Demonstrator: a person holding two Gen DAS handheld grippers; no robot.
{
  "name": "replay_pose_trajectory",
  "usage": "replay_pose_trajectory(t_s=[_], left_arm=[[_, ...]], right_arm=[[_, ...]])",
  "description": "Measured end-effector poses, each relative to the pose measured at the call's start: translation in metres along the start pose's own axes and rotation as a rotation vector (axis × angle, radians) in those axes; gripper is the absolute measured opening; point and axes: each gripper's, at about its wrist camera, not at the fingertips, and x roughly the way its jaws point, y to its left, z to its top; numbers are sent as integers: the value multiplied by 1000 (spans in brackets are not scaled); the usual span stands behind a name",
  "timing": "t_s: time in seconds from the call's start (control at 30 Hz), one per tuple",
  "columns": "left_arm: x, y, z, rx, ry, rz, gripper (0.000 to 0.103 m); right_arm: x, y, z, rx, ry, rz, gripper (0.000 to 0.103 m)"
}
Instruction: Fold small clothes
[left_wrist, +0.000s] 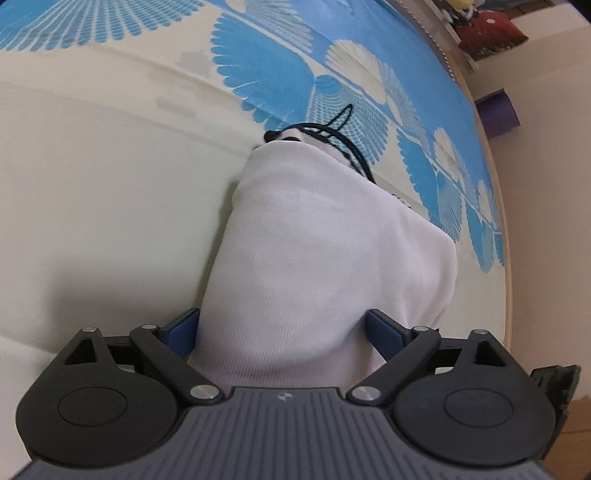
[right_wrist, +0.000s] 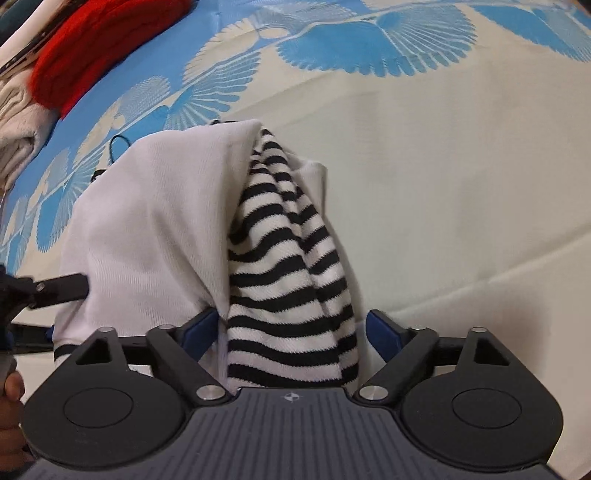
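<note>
Left wrist view: bedsheet (left_wrist: 92, 203), cream with blue fan print, fills the frame; same sheet in the right wrist view (right_wrist: 461, 184). Far left in the right view, a red knit item (right_wrist: 92, 48) and a folded beige cloth (right_wrist: 18, 122) sit at the sheet edge, well apart from the work.

Task item: 1 small garment (left_wrist: 325, 251), plain white on one face, black-and-white striped (right_wrist: 291, 277) on the other, with a thin black cord (left_wrist: 343, 122) at its far end. It hangs or drapes from both tools, its long axis running from near to far away from each camera, the far end down at the sheet.

Left gripper (left_wrist: 282, 332): blue pads set fairly wide, white fabric bunched between them and covering the gap; cannot tell if the pads truly pinch it. Right gripper (right_wrist: 291, 332): similar width, the striped part filling most of the gap, touching the left pad, right pad looks slightly apart from it; grip unclear too. The left tool's black finger shows at the left edge of the right view (right_wrist: 59, 288), against the white side.

Judgement: both tools sit at the near edge, side by side, so the next move likely carries that edge toward the far end to fold. Risk: cloth slipping if it is only draped.
</note>
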Motion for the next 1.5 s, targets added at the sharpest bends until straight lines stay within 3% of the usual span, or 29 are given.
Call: replay_pose_trajectory(t_s=[0.03, 0.13, 0.17, 0.23, 0.33, 0.6, 0.67, 0.73, 0.8, 0.9, 1.0, 1.13, 1.27, 1.37, 1.43, 1.5], left_arm=[[0, -3, 0, 24, -8, 8, 82], [-4, -7, 1, 54, -25, 18, 54], [-8, -9, 0, 66, -33, 19, 46], [-20, -21, -1, 153, -71, 40, 40], [-43, -40, -5, 305, -165, 93, 39], [-117, -11, 15, 311, -363, 136, 41], [-137, -2, 21, 325, -431, 170, 48], [-155, 5, 25, 325, -520, 252, 64], [-169, 16, 27, 308, -569, 302, 69], [-177, 32, 27, 287, -493, 250, 69], [-168, 36, 20, 349, -376, 235, 69], [-155, 39, 4, 453, -274, 282, 68], [-132, 54, -11, 445, -144, 234, 68], [-99, 60, -26, 512, -11, 353, 67], [-95, 56, -33, 566, -6, 390, 68], [-107, 56, -31, 532, -28, 356, 69]], right_arm=[[0, 1, 0, -8, -4, 26, 52], [-4, 5, 1, -8, -12, 84, 30], [-5, 6, 1, -9, -15, 92, 28], [-8, 6, 4, 12, -26, 109, 22], [-11, 9, 6, 33, -51, 141, 18], [-15, 67, 13, 32, -152, 268, 16], [-15, 89, 11, 22, -185, 302, 16], [-13, 109, 11, 16, -210, 328, 16], [-8, 127, 10, -7, -232, 304, 17], [14, 151, 12, -83, -222, 169, 15], [28, 155, 12, -116, -211, 31, 13], [23, 151, 13, -66, -221, 8, 16], [1, 153, 4, -79, -288, -5, 27], [-13, 151, 0, -92, -309, 29, 38], [-22, 150, -4, -107, -303, 47, 46], [-28, 148, -6, -110, -286, 61, 48]])
